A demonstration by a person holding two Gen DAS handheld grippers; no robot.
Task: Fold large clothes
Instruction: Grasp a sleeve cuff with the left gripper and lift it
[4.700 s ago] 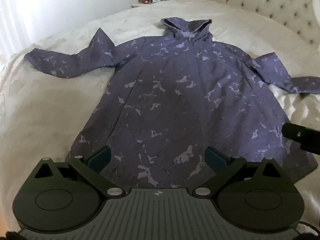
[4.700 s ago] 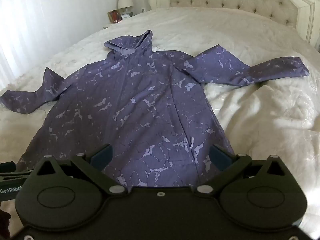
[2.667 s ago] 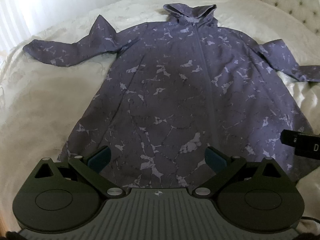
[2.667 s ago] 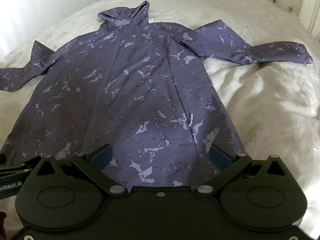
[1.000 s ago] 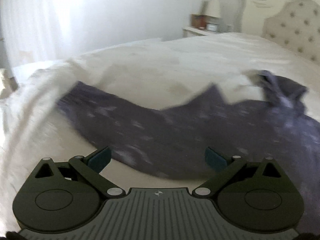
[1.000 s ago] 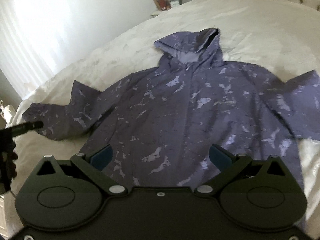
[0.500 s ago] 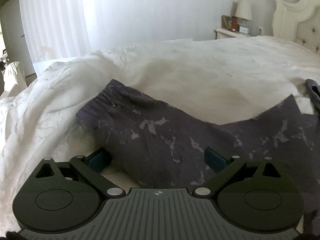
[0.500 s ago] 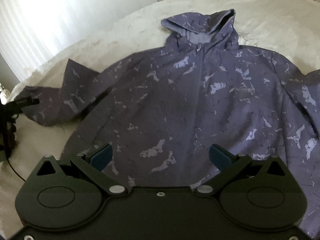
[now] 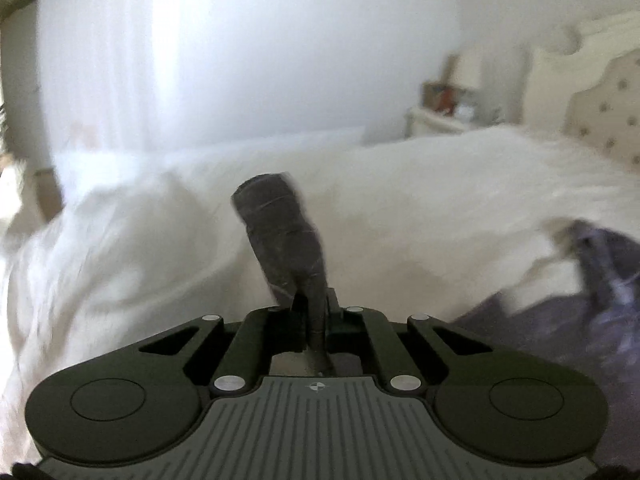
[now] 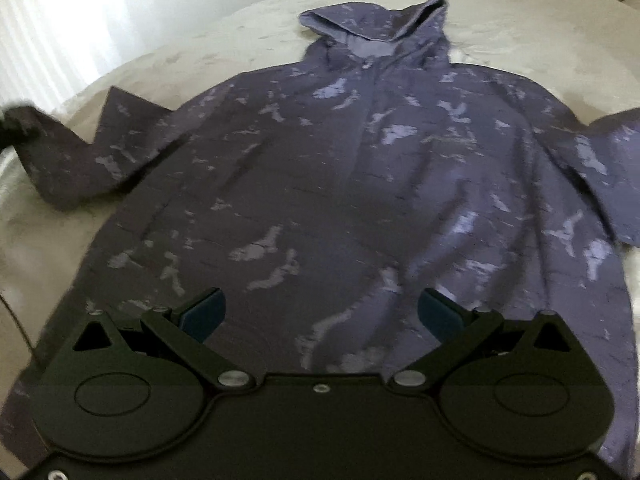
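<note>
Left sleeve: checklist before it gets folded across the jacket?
1. Left gripper shut on the sleeve cuff: ok.
2. Cuff lifted off the bed: ok in the left wrist view; also looks raised in the right wrist view.
3. Jacket body lying flat, hood at the top: ok.
4. Right gripper open, above the lower body, holding nothing: ok.
5. Grip depth on the cuff: cannot tell, blurred.
6. Far sleeve spread flat: cannot tell, cut off.

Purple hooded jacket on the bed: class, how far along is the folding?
Done: the purple patterned hooded jacket lies spread flat on the white bed. In hand: the left gripper pinches its sleeve cuff; the right gripper is open. Left: every fold.
</note>
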